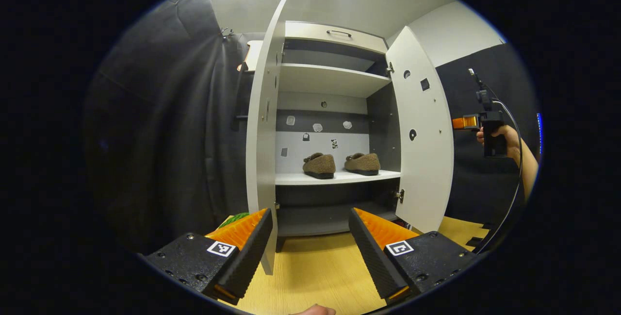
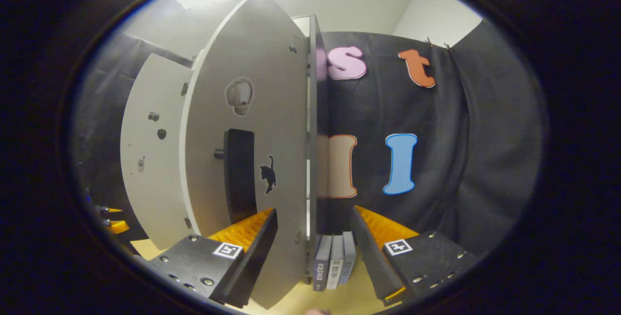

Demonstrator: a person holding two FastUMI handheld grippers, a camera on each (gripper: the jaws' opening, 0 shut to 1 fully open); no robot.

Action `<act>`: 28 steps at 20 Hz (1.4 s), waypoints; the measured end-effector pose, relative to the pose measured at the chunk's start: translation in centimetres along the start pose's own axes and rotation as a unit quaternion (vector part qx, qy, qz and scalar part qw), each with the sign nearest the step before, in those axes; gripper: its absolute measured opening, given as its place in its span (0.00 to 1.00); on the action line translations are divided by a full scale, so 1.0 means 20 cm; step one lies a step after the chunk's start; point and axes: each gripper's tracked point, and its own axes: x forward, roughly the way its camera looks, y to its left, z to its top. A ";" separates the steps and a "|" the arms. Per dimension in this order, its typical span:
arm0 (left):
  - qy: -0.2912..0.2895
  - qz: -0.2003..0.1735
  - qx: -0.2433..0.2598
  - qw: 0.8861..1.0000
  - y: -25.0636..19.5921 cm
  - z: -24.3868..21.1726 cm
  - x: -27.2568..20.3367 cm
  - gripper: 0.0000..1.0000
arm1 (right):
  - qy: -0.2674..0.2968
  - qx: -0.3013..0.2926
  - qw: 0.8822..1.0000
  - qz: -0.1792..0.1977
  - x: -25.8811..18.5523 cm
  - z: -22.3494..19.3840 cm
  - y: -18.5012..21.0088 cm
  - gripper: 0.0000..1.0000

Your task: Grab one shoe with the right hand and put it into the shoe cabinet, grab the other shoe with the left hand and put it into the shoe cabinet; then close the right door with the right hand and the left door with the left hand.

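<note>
Both brown fleece shoes, one (image 1: 319,165) beside the other (image 1: 363,163), sit on the middle shelf (image 1: 339,177) of the shoe cabinet (image 1: 335,38), straight ahead of and beyond the left gripper (image 1: 310,237), whose fingers are released and empty. The left door (image 1: 264,135) stands edge-on just above the left finger; the right door (image 1: 422,130) swings wide past the right finger. In the right gripper view, the right gripper (image 2: 314,237) holds its fingers spread, grasping nothing, with the right door's (image 2: 252,125) free edge between them and its dark handle (image 2: 239,174) above the left finger. The doors look like light, stiff, smooth panels on hinges; a push on the outer face near the free edge should likely swing each shut. Small books (image 2: 335,261) stand on the counter (image 2: 339,300) between the fingers.
</note>
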 end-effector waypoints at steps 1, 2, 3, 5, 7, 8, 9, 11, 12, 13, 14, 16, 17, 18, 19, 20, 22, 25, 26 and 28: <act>0.001 -0.001 0.001 1.000 -0.01 0.00 0.00 0.97 | 0.001 -0.002 1.000 -0.002 0.00 0.00 0.02 0.87; 0.003 -0.002 0.001 1.000 -0.01 -0.01 0.00 0.97 | 0.000 -0.003 1.000 -0.004 -0.01 0.00 0.04 0.91; 0.006 -0.004 0.002 1.000 -0.01 -0.01 0.00 0.97 | -0.001 0.002 1.000 -0.006 0.00 0.00 0.06 0.90; 0.008 -0.005 0.002 1.000 -0.02 -0.02 0.00 0.97 | -0.004 0.011 1.000 -0.001 -0.01 -0.01 0.12 0.87; 0.012 -0.004 -0.002 1.000 -0.01 -0.03 0.00 0.97 | -0.007 0.001 1.000 0.007 -0.02 0.00 0.18 0.90; 0.012 -0.003 -0.003 1.000 0.00 -0.03 0.00 0.97 | -0.013 -0.005 1.000 0.016 -0.04 0.01 0.22 0.90; 0.013 -0.001 -0.004 1.000 0.00 -0.04 0.01 0.97 | -0.020 0.001 0.999 0.027 -0.04 0.01 0.26 0.90; 0.015 0.001 -0.005 1.000 0.00 -0.04 0.01 0.97 | -0.017 0.033 0.997 0.067 -0.02 -0.02 0.35 0.88; 0.016 0.003 -0.005 1.000 0.01 -0.05 0.00 0.97 | -0.012 0.059 0.995 0.083 0.00 -0.04 0.38 0.88; 0.014 0.004 -0.004 1.000 0.02 -0.04 0.00 0.97 | -0.006 0.079 0.993 0.092 0.00 -0.05 0.39 0.91; 0.013 0.007 -0.002 1.000 0.03 -0.04 -0.01 0.97 | -0.004 0.089 0.992 0.087 0.01 -0.05 0.37 0.93; 0.010 0.017 0.002 1.000 0.07 -0.03 -0.01 0.97 | -0.009 0.081 0.994 0.068 0.03 -0.05 0.32 0.93; 0.007 0.023 0.002 1.000 0.09 -0.01 -0.02 0.97 | -0.010 0.079 0.995 0.064 0.03 -0.06 0.30 0.89; 0.005 0.027 0.003 1.000 0.11 -0.01 -0.04 0.96 | -0.009 0.085 0.994 0.066 0.03 -0.06 0.31 0.93; 0.003 0.032 0.006 0.999 0.13 0.00 -0.05 0.97 | -0.005 0.089 0.994 0.069 0.04 -0.07 0.33 0.94; 0.002 0.037 0.010 0.999 0.15 0.01 -0.06 0.97 | -0.003 0.091 0.993 0.073 0.02 -0.08 0.35 0.90; -0.006 0.045 0.013 0.999 0.18 0.03 -0.07 0.96 | 0.000 0.077 0.994 0.075 0.03 -0.08 0.38 1.00; -0.001 0.045 0.009 0.999 0.22 0.03 -0.09 0.96 | 0.000 0.062 0.995 0.078 0.05 -0.08 0.43 0.98; 0.000 0.048 0.008 0.999 0.23 0.04 -0.10 0.96 | 0.004 0.064 0.994 0.092 0.04 -0.08 0.49 0.98; 0.003 0.061 0.009 0.998 0.30 0.04 -0.09 0.96 | 0.005 0.051 0.994 0.093 0.03 -0.09 0.53 0.98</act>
